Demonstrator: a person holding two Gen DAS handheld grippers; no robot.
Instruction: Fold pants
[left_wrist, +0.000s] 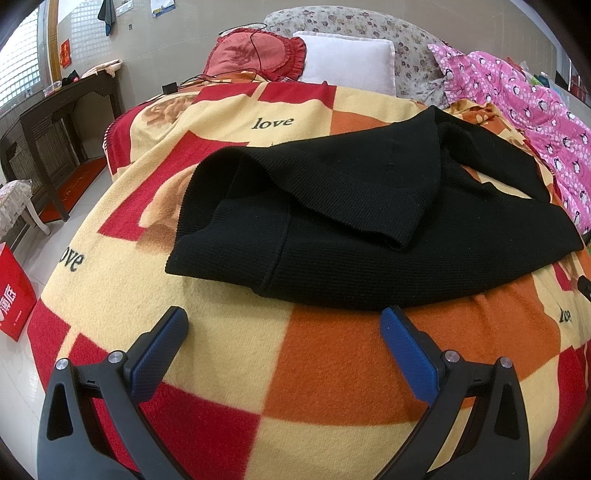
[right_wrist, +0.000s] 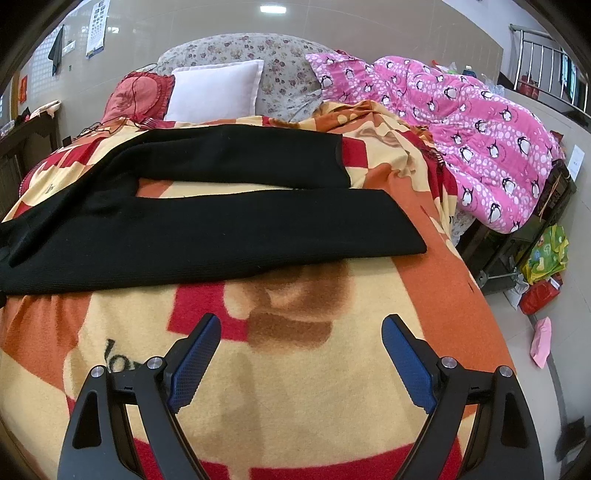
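Observation:
Black ribbed pants lie on a checked red, orange and cream blanket. In the left wrist view the waist end is bunched, with a flap folded over on top. In the right wrist view the pants lie with two legs spread apart toward the right. My left gripper is open and empty, just short of the pants' near edge. My right gripper is open and empty over the blanket, a little short of the near leg.
A pink penguin quilt lies at the right of the bed. A white pillow and a red cushion lie at the head. A dark side table and a red box stand left of the bed.

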